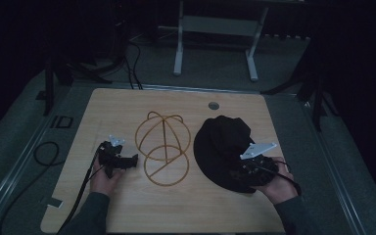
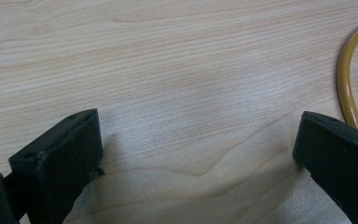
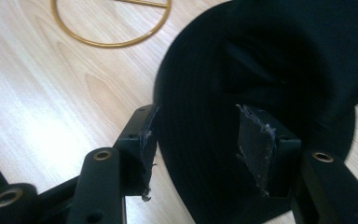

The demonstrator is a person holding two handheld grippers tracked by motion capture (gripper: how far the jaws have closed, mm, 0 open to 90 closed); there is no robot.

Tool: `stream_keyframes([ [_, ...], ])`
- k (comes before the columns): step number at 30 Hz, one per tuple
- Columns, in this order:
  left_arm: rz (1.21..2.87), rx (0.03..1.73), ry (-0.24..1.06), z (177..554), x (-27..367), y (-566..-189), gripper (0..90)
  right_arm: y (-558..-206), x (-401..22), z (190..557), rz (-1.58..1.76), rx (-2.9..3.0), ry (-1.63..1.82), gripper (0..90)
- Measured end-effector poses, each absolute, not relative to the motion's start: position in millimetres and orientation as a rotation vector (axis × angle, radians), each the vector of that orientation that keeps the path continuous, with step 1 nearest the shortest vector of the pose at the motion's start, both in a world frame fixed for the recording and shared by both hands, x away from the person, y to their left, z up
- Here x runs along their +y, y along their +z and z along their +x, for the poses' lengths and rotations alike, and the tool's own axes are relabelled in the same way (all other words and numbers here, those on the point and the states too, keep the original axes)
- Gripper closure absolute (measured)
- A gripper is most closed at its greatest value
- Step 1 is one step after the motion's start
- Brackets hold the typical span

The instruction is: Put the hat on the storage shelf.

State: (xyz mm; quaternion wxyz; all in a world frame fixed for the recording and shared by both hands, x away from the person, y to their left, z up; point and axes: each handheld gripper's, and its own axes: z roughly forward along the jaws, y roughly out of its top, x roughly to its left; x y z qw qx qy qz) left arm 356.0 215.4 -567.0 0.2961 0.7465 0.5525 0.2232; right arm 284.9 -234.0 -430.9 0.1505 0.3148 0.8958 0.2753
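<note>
A black brimmed hat (image 1: 223, 142) lies on the right half of the wooden table (image 1: 122, 205). Left of it stands a gold wire hat stand (image 1: 162, 147) with a dome frame and a round base ring. My right gripper (image 1: 240, 174) is at the hat's near brim. In the right gripper view the right gripper (image 3: 196, 140) has its jaws apart, with the hat (image 3: 270, 60) between and below them and no pad pressing on it. My left gripper (image 1: 133, 160) rests just left of the stand's ring. It is open (image 2: 198, 149) over bare wood, the gold ring (image 2: 347, 88) beside its right jaw.
A round cable hole (image 1: 214, 105) sits near the table's far edge. A dark cable loop (image 1: 44, 152) lies on the floor at the left. A white desk frame (image 1: 215, 29) stands behind the table.
</note>
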Motion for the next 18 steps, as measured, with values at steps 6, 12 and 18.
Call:
stream_keyframes([
  [6,1.986,1.470,0.593,356,215,-567,1.5,-426,-247,285,0.950,2.533,0.787,46.1],
  [12,1.985,1.469,0.594,356,215,-567,1.5,-423,-255,286,0.989,2.504,0.764,44.5],
  [18,1.986,1.470,0.594,356,215,-567,1.5,-427,-259,293,1.029,2.500,0.710,42.2],
])
